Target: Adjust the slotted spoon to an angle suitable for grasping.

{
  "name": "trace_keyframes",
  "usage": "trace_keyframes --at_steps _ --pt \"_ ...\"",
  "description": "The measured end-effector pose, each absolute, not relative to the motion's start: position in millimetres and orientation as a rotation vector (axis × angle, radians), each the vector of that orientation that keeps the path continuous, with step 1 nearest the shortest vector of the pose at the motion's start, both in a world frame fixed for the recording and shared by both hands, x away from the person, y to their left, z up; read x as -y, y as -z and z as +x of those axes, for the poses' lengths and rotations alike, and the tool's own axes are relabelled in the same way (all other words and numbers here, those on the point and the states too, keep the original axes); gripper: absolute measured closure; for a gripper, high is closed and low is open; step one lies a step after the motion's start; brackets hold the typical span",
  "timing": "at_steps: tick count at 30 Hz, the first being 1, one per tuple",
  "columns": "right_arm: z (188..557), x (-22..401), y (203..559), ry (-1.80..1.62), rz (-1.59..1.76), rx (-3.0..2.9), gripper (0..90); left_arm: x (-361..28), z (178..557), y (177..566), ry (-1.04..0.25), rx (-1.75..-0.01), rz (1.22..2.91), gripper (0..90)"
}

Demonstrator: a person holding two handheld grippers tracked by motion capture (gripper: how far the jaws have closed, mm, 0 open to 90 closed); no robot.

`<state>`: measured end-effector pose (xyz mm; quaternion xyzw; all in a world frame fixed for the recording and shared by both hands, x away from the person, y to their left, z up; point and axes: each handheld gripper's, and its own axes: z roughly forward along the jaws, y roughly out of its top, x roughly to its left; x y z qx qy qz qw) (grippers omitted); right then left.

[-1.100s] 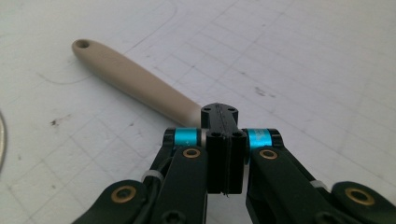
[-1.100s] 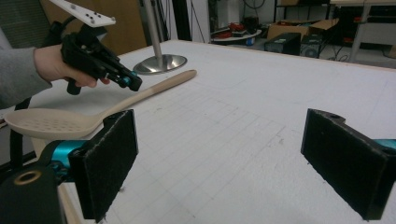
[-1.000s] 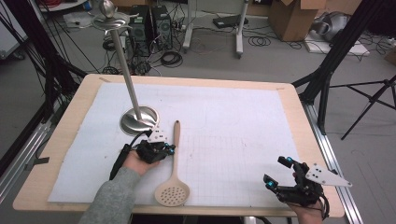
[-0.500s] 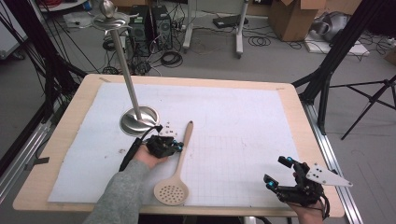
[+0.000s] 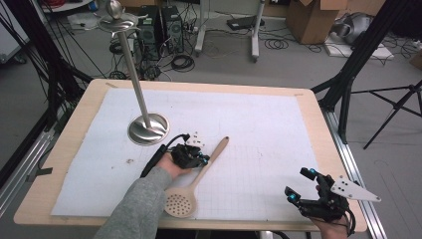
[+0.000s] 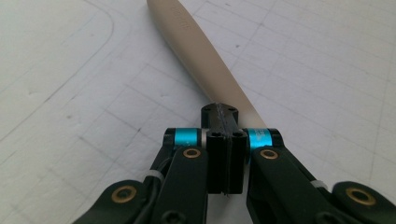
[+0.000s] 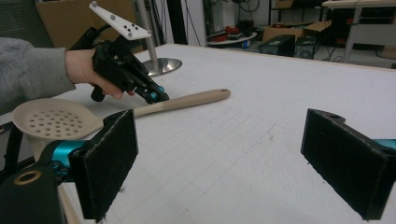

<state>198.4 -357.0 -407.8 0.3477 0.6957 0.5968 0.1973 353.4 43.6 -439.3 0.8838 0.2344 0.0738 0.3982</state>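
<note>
The right gripper (image 5: 302, 192) is resting at the near right corner of the surface (image 5: 308, 107), its jaws spread wide with nothing between them. In the right gripper view its two black pads (image 7: 107, 161) are standing well apart over the white gridded sheet (image 5: 259, 129). Farther in, left of centre, the spoon (image 5: 191, 181) is lying flat on the sheet, its perforated bowl near the front edge and its handle slanting away to the right. The left gripper (image 5: 199, 158) is pressing down at the handle's middle; in the left gripper view its jaws are pressed together, tips touching the handle, which is running on beyond them. Whether they are pinching it, I cannot tell. Beyond, a metal stand (image 5: 148, 128) is sitting on its round base.
</note>
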Motion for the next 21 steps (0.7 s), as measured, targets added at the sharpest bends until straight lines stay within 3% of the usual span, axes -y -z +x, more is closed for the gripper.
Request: trace_keyframes --at_steps 8,21 --pt "198.0 356.8 407.6 -1.668 0.970 -1.949 9.9 -41.0 333.0 416.3 -0.266 -0.531 2.198 89.7" --pt "198.0 353.0 403.9 -1.685 0.948 -1.949 9.9 -40.4 296.3 416.7 -0.173 -0.476 2.299 89.7"
